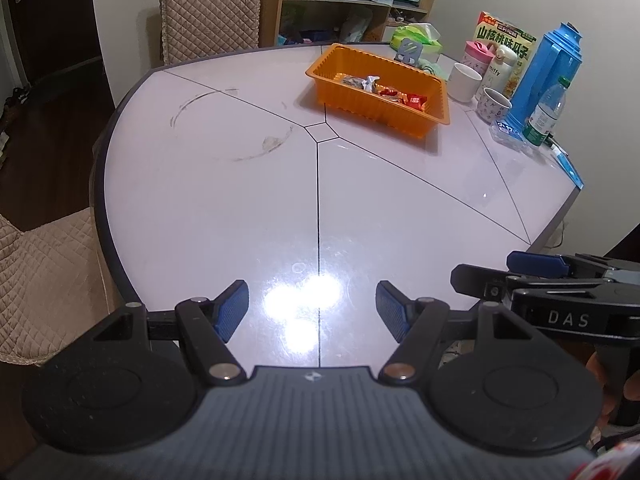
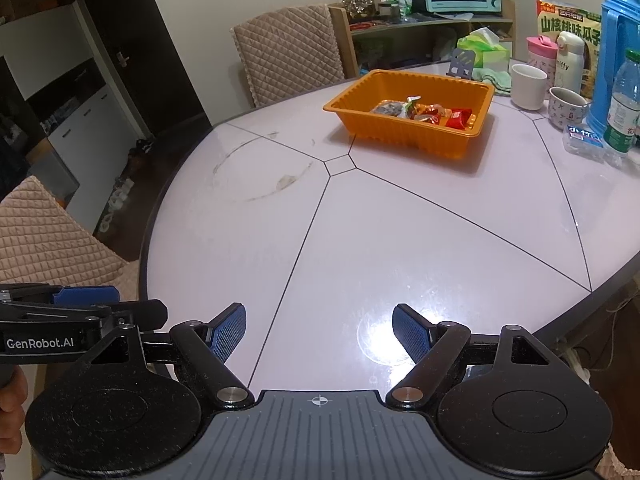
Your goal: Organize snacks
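An orange tray [image 1: 334, 67] stands on the far side of the table; it also shows in the right wrist view [image 2: 416, 138]. Several wrapped snacks [image 1: 394, 94] lie inside it, red and silver packets [image 2: 430, 114]. My left gripper [image 1: 312, 308] is open and empty over the near table edge. My right gripper [image 2: 319, 330] is open and empty, level with it. Each gripper shows at the side of the other's view, the right one [image 1: 532, 266] and the left one [image 2: 86, 296].
The round white table [image 2: 400, 240] has dark seams and a ring stain. At its far right stand cups [image 1: 464, 80], a blue thermos [image 1: 548, 76], a water bottle [image 1: 546, 114], a seed box [image 1: 506, 38] and tissues [image 1: 418, 36]. Quilted chairs [image 2: 288, 54] stand around.
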`<action>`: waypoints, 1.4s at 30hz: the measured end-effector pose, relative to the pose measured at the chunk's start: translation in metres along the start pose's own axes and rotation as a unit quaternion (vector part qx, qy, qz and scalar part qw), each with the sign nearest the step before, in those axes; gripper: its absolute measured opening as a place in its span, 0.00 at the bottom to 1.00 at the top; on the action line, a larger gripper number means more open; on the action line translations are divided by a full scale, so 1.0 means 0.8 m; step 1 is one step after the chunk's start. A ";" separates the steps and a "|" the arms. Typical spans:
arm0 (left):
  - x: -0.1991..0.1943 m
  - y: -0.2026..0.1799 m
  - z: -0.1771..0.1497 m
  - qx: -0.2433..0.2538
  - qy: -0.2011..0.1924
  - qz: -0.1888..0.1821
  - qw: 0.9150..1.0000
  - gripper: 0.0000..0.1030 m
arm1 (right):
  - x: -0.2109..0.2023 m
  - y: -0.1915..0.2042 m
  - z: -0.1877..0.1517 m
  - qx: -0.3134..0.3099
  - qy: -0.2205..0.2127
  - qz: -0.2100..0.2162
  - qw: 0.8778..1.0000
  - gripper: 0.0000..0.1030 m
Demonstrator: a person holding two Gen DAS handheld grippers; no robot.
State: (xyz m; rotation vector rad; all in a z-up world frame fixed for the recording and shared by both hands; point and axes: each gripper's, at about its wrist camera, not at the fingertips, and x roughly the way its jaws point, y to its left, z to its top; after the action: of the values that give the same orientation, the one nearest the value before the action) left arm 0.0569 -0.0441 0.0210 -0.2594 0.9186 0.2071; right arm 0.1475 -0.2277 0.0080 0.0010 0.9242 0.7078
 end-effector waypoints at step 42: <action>-0.003 0.005 0.002 -0.002 -0.006 -0.004 1.000 0.66 | 0.003 0.007 0.006 -0.001 -0.001 -0.002 1.000 0.78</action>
State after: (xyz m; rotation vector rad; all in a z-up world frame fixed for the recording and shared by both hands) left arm 0.0552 -0.0399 0.0235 -0.2647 0.9049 0.2032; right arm 0.1487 -0.2203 0.0106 -0.0016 0.9209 0.7057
